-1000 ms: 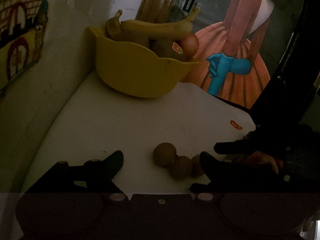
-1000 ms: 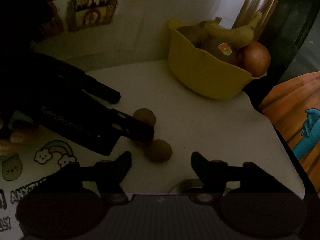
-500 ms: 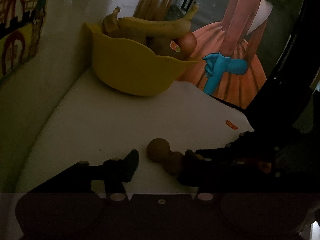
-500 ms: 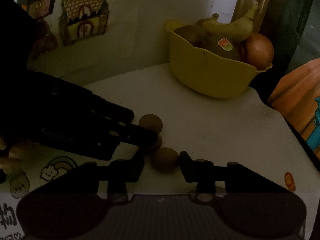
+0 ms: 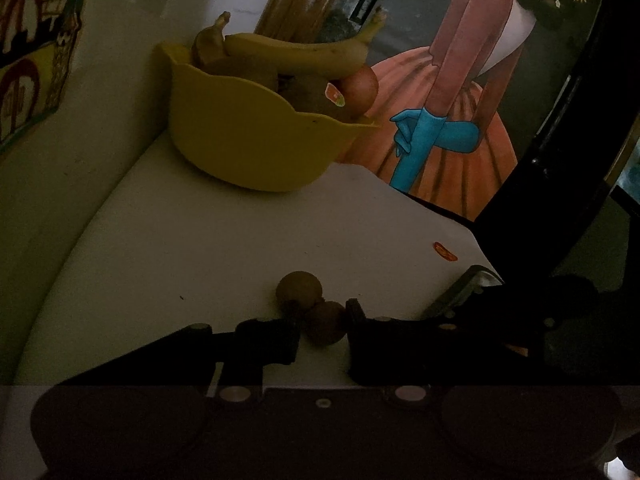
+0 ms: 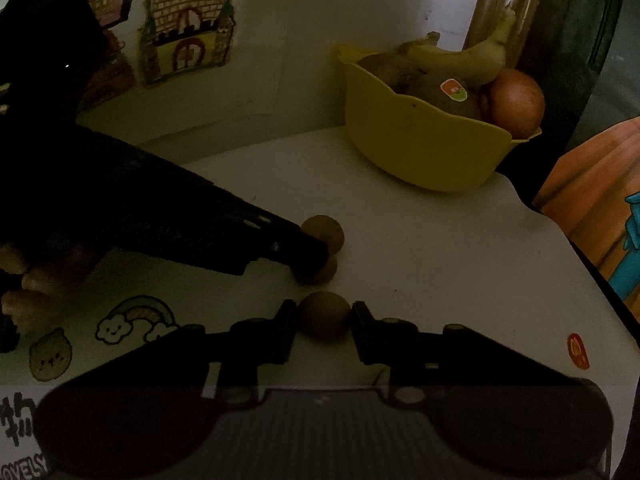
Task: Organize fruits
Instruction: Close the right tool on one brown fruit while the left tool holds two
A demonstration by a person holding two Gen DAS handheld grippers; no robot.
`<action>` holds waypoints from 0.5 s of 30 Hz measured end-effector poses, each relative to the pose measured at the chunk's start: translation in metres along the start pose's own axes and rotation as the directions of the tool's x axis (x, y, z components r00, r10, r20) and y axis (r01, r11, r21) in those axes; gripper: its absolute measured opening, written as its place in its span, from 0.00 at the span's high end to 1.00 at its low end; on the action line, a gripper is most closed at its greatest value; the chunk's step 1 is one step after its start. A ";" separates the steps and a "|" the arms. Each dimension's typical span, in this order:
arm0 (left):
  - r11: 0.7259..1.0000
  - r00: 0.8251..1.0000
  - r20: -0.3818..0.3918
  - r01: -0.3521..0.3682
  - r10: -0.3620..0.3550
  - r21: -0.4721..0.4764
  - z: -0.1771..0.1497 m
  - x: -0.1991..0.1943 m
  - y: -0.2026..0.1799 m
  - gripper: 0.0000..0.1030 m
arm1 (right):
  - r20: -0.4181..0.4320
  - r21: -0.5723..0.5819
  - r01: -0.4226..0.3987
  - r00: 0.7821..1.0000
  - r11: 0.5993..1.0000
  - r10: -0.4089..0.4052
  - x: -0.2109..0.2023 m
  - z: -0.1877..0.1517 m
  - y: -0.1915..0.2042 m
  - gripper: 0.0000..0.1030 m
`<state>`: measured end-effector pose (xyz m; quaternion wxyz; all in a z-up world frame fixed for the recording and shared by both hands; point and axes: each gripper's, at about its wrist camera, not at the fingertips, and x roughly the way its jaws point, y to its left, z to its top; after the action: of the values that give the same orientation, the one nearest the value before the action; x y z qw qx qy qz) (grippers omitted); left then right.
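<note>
Three small brown round fruits lie together on the white table (image 5: 200,248). My left gripper (image 5: 323,326) is shut on the middle fruit (image 5: 326,322); another fruit (image 5: 299,290) touches it just beyond. My right gripper (image 6: 324,320) is shut on the nearest fruit (image 6: 324,319). In the right wrist view the left gripper (image 6: 316,258) comes in from the left, covering most of its fruit (image 6: 326,272), with the far fruit (image 6: 324,234) behind. A yellow bowl (image 5: 244,144) at the back holds bananas (image 5: 296,54), a stickered fruit and an apple (image 6: 516,102).
A wall with drawings (image 6: 188,44) runs along the left and back. A painted panel with an orange dress (image 5: 444,120) stands past the table's right edge. A small red sticker (image 6: 578,350) sits near that edge. Cartoon stickers (image 6: 136,320) lie on the near left.
Both grippers moved forward and closed, the left on the middle fruit and the right on the nearest one. The fruits stay on the table.
</note>
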<state>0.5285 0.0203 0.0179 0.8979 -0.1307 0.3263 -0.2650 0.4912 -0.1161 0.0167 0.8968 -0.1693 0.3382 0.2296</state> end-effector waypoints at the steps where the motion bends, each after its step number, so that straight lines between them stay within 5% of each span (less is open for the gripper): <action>1: 1.000 1.000 -0.002 0.001 -0.001 -0.002 0.000 0.000 0.000 0.79 | -0.001 0.000 0.002 1.000 1.000 -0.002 -0.001 0.000 0.000 0.67; 10: 0.996 0.996 -0.083 0.019 -0.027 -0.091 0.009 -0.005 0.015 0.83 | -0.004 0.028 0.000 1.000 1.000 0.000 -0.007 -0.006 0.003 0.67; 15: 0.993 0.993 -0.114 -0.042 0.028 -0.115 0.008 -0.002 0.025 0.88 | 0.004 0.029 -0.013 1.000 1.000 0.013 -0.012 -0.008 0.006 0.67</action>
<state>0.5428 0.0428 0.0148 0.8734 -0.1622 0.3936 -0.2366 0.4752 -0.1184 0.0183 0.8982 -0.1540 0.3410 0.2307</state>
